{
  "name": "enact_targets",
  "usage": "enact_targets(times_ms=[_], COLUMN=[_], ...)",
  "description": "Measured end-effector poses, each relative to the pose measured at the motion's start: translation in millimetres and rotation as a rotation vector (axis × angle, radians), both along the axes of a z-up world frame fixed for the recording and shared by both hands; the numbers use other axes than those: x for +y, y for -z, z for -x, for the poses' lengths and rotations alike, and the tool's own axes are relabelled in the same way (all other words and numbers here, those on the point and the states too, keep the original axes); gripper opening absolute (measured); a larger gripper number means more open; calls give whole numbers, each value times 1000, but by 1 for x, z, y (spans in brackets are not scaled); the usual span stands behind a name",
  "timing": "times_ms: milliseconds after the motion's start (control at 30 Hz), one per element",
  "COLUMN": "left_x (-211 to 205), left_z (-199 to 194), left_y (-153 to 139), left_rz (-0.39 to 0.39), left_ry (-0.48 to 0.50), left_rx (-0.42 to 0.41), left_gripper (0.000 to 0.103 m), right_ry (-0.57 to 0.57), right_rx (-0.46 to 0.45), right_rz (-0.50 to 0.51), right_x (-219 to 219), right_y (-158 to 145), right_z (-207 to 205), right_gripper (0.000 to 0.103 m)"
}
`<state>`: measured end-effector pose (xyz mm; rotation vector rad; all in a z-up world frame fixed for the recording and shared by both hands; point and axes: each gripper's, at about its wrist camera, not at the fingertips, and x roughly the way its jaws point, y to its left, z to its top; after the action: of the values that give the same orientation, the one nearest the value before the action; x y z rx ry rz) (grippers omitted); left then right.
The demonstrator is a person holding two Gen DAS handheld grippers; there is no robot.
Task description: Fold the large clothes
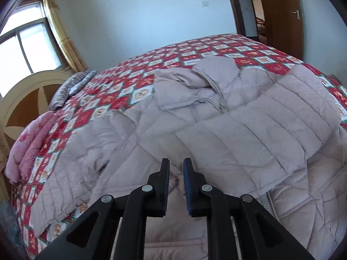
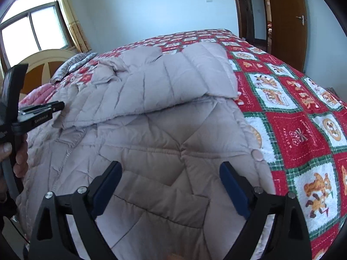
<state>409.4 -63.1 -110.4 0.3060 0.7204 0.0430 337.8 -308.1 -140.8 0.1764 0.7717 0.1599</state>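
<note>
Left wrist view looks down the left gripper (image 1: 176, 162), whose two fingers stand close together with only a narrow gap between the blue pads (image 1: 188, 186); nothing is pinched in that gap, so it is nearly clenched on air above the jacket. Beneath it a pale mauve quilted down jacket (image 1: 216, 134) lies spread front-up on the bed, over a red, white and green patchwork quilt (image 1: 216, 49). The jacket's collar (image 1: 208, 71) lies at the far end from the gripper, with the zipper (image 1: 218, 101) partly undone just below it. One sleeve (image 1: 288, 108) is folded across the chest, on the side of the jacket nearest the door (image 1: 282, 15). On the opposite side of the jacket, a folded pink blanket (image 1: 28, 145) sits at the quilt's edge by the wooden headboard (image 1: 23, 99), and a striped pillow (image 1: 65, 91) lies beyond it. A curtained window (image 1: 23, 49) is behind the headboard.

Right wrist view shows the right gripper (image 2: 171, 173) released, its fingers spread wide and hovering over the lower front panel of the jacket (image 2: 151, 147), holding nothing. A round snap button (image 2: 258, 155) shows at the jacket's edge beside the bare quilt (image 2: 303, 130). The folded sleeve (image 2: 173, 82) lies across the jacket beyond the gripper. At the frame's far side from the quilt, the left gripper (image 2: 58, 106) appears in profile over the jacket, held by a hand (image 2: 15, 151).
</note>
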Motion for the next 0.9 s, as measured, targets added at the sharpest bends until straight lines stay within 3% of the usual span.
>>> enact_targets(times_ms=[67, 133, 200, 233, 367, 433, 567, 633, 800, 900], left_x=[4, 4, -5, -12, -36, -29, -8, -5, 4, 8], left_z=[-4, -12, -19, -21, -38, -49, -54, -55, -63, -67], left_y=[-10, -17, -19, -17, 14, 33, 49, 51, 61, 62], left_rz=[9, 46, 69, 66, -107, -133, -72, -59, 0, 40], left_ry=[-30, -44, -42, -31, -60, -104, -126, -125, -116, -121], left_rx=[-39, -50, -58, -70, -71, -21, 4, -2, 33, 47], left_gripper=[16, 31, 67, 72, 75, 75, 80, 83, 88, 92], right_ry=[49, 105, 155, 173, 221, 196, 120, 124, 134, 191], right_rx=[-29, -44, -61, -59, -24, -5, 129, 119, 139, 42], right_rz=[-24, -29, -14, -11, 1, 16, 97, 117, 132, 100], right_x=[-14, -29, -42, -48, -57, -51, -32, -30, -33, -30], right_y=[-17, -34, -44, -46, -39, -29, 14, 19, 6, -22], right_z=[-1, -14, -37, -53, -113, -132, -159, -157, -150, -135], right_gripper=[89, 82, 75, 71, 64, 62, 62, 64, 64, 64])
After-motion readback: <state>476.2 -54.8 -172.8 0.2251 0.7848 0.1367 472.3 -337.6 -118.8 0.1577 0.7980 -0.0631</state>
